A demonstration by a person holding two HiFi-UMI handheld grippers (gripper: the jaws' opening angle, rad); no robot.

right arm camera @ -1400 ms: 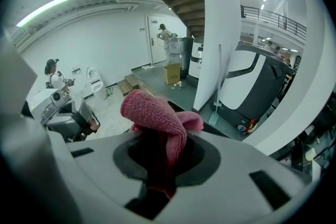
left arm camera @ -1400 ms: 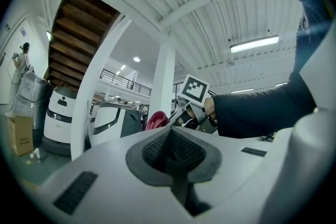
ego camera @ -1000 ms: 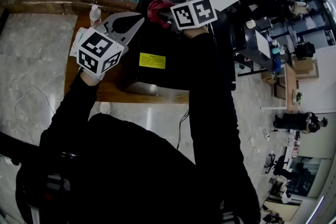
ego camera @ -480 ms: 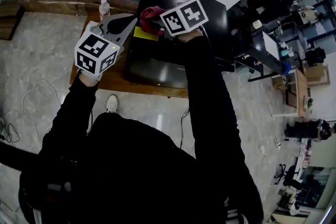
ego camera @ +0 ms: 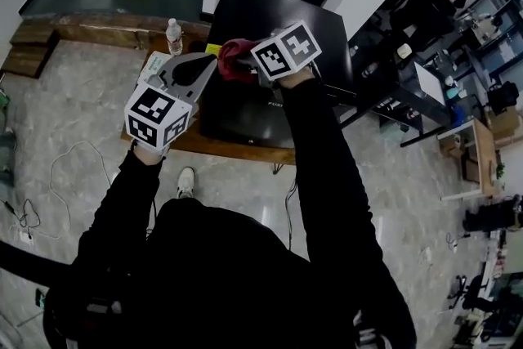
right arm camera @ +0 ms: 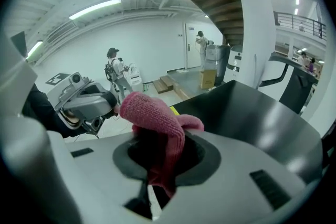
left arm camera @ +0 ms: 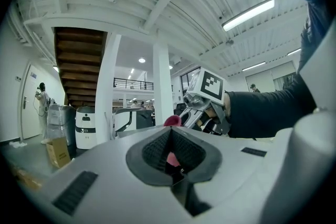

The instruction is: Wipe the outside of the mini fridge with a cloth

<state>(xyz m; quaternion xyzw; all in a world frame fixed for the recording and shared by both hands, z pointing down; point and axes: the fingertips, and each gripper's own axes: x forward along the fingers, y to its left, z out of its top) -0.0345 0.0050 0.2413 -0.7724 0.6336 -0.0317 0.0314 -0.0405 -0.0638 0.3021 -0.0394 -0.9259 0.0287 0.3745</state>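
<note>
The right gripper [ego camera: 248, 65] was clamped on the red cloth [ego camera: 230, 55] at the near left edge of the black mini fridge [ego camera: 282, 12], while the left gripper [ego camera: 211, 64], jaws together and empty, hung just to its left, with a water bottle [ego camera: 173, 35] beyond it beside the fridge.

Cloth [ego camera: 231, 59] lower on the mini fridge [ego camera: 282, 16].
</note>
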